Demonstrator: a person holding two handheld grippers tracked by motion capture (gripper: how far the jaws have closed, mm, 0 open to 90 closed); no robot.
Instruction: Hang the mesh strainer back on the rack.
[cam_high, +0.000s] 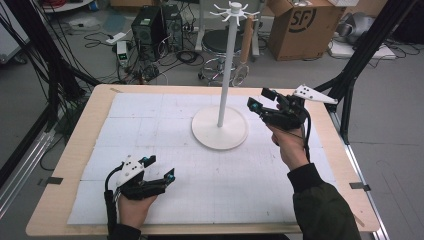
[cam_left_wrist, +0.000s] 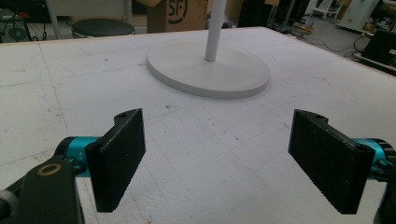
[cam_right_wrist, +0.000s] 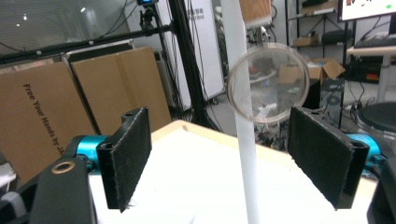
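Observation:
A white hanging stand (cam_high: 227, 65) rises from a round base (cam_high: 220, 127) at the middle back of the table, with hooks at its top. A round mesh strainer (cam_right_wrist: 268, 84) with a wooden handle (cam_high: 246, 42) hangs from it, behind the pole (cam_right_wrist: 245, 154). My right gripper (cam_high: 258, 98) is raised just right of the pole and points at it. Its jaws are open, with nothing between the pads (cam_right_wrist: 130, 158). Near the front left, my left gripper (cam_high: 161, 167) rests low over the table, open and empty, facing the base (cam_left_wrist: 210, 70).
A white foam sheet (cam_high: 215, 190) covers the wooden tabletop (cam_high: 75, 165). Beyond the table's far edge are a stool (cam_high: 220, 42), a cardboard box (cam_high: 300, 25), cables and electronics (cam_high: 150, 27) on the floor. Black frame posts (cam_high: 355, 65) stand at both sides.

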